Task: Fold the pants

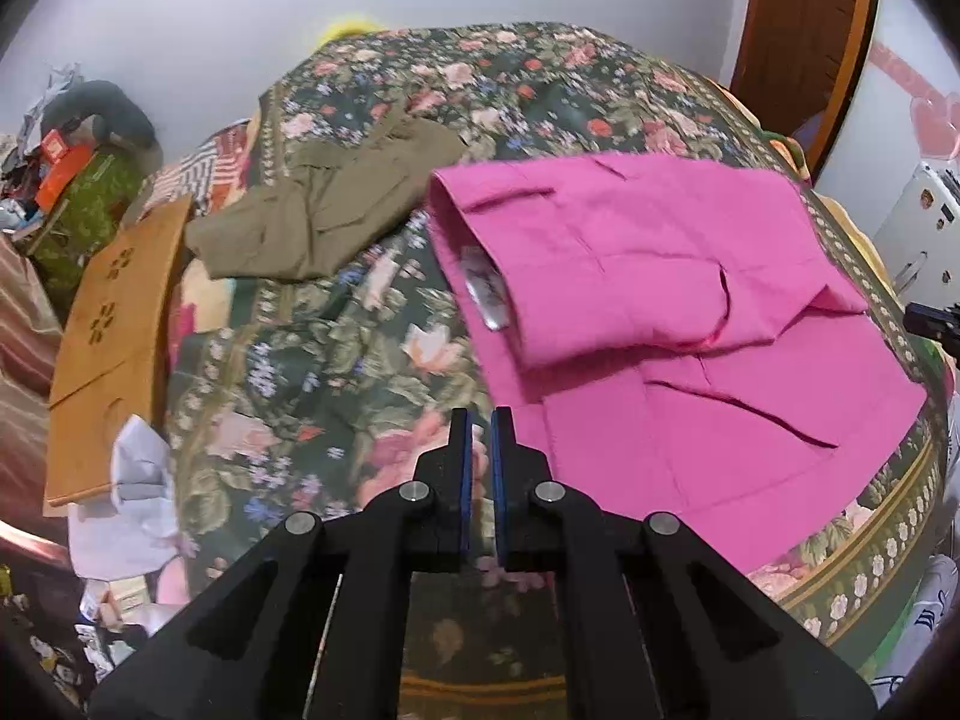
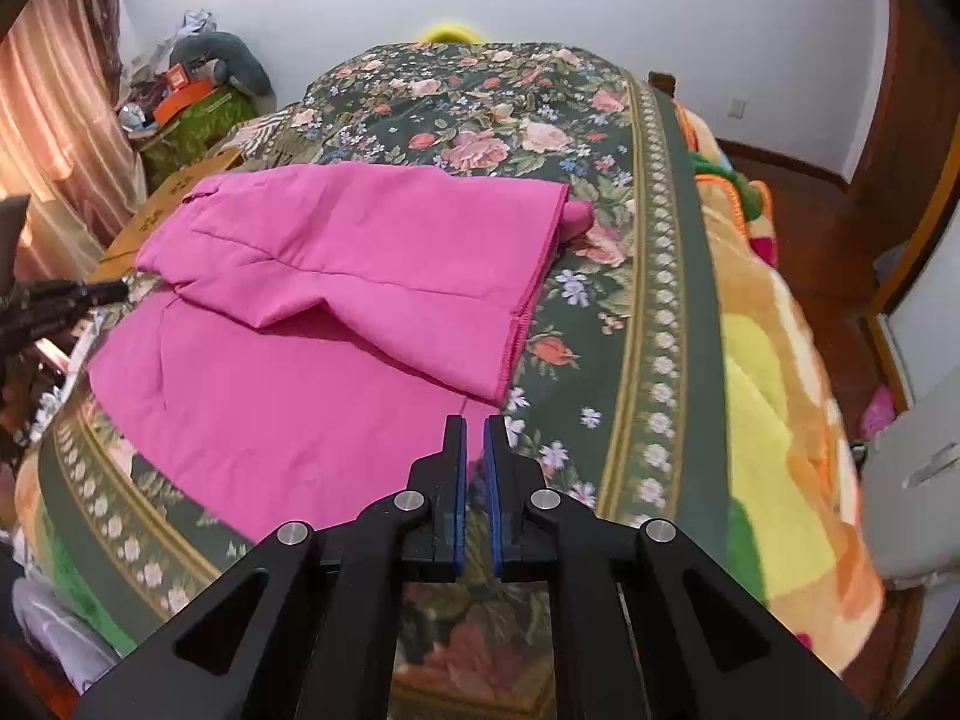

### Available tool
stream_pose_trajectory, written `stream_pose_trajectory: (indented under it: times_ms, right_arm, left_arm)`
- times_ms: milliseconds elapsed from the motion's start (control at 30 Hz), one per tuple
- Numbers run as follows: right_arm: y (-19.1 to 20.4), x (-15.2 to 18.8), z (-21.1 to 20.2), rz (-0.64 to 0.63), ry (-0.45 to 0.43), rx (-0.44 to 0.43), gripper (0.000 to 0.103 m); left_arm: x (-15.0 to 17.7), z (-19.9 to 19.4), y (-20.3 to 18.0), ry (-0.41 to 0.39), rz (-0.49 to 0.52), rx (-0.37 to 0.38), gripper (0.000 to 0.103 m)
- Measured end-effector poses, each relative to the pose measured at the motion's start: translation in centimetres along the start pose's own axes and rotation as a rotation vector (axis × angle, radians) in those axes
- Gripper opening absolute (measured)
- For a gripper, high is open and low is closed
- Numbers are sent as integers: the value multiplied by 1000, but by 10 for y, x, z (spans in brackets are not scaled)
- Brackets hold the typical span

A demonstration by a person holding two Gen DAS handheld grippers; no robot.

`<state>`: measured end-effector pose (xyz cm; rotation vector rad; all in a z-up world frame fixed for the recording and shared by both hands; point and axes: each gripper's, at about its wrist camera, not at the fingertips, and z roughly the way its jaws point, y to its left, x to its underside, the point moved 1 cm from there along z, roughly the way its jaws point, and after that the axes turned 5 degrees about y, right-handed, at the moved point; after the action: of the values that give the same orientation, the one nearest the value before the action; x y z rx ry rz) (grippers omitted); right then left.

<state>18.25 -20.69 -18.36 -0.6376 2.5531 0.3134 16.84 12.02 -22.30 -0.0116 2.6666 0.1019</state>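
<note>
Closest to the left wrist lens sits my left claw (image 1: 479, 420), its blue pads nearly together with nothing between them, hanging over the floral bedspread (image 1: 288, 372) just left of the pink pants (image 1: 660, 276). I take the pants as my landmark: they lie flat on the bed, one leg laid across the other, so a first fold looks done and the claw seems placed near the left edge for the next pinch. A label (image 1: 483, 285) peeks from the waistband opening. Up and left of the pants lies an olive garment (image 1: 324, 216), crumpled, probably waiting its turn. Farther left, a cardboard sheet (image 1: 114, 336) leans off the bed edge. Where the pants end on the right is cut off by the lens rim.

From the right wrist lens, my right claw (image 2: 474, 420) is narrowly shut too, empty, poised just off the near right corner of the pink pants (image 2: 336, 312), by the hem. A fleece blanket (image 2: 780, 396) hangs beyond the bedspread's border, right of the pants. Left of them, a dark blurred shape I judge to be my other claw's tip. What fills the pile beside the curtain (image 2: 54, 120) I cannot make out.
</note>
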Motion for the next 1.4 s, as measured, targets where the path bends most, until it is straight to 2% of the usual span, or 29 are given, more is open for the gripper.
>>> stream_pose_trajectory:
  times_ms: [67, 100, 133, 200, 333, 400, 467, 600, 767, 900, 1067, 1100, 1133, 1233, 1300, 1333, 1400]
  right_arm:
    - [3, -2, -7, -25, -17, 19, 24]
    - [5, -2, -9, -33, -27, 24, 38]
    - [7, -3, -12, -42, -39, 25, 48]
    - [13, -10, -14, -67, -63, 25, 49]
    - [26, -22, -6, -108, -53, 2, 49]
    - [33, -27, 3, -131, -35, -18, 49]
    - [40, -30, 14, -164, -9, -24, 49]
    - [50, -33, 32, -226, 33, -34, 49]
    - [55, -37, 54, -274, 84, -40, 49]
    - [57, -44, 70, -291, 111, -41, 49]
    - [60, -55, 80, -288, 97, -68, 49]
    - [59, -58, 81, -283, 91, -74, 44]
    - [59, -60, 81, -273, 84, -84, 30]
    - [59, -66, 77, -245, 65, -108, 12]
    - [58, -68, 72, -233, 38, -111, 8]
    - [58, -69, 67, -227, 23, -114, 8]
    - [58, -70, 59, -222, 3, -122, 7]
  left_arm:
    - [-5, -10, 4, -24, -2, -11, 11]
    - [-7, -15, 4, -36, 3, -16, 17]
    - [-9, -18, 4, -44, 8, -20, 22]
    - [-15, -25, 0, -71, 29, -29, 48]
    - [-23, -33, -19, -109, 108, -37, 66]
    - [-27, -29, -34, -101, 172, -57, 78]
    - [-29, -18, -50, -73, 243, -81, 84]
    - [-32, 4, -74, -33, 368, -129, 84]
    - [-36, 29, -99, -3, 501, -139, 84]
    - [-41, 41, -111, 10, 543, -115, 84]
    - [-48, 50, -121, 20, 554, -92, 84]
    - [-49, 51, -122, 20, 559, -92, 84]
    - [-49, 52, -123, 20, 565, -92, 84]
    - [-51, 50, -119, 19, 568, -100, 83]
    - [-53, 49, -112, 17, 540, -116, 62]
    - [-55, 48, -108, 22, 520, -108, 56]
    - [-56, 42, -103, 16, 480, -120, 30]
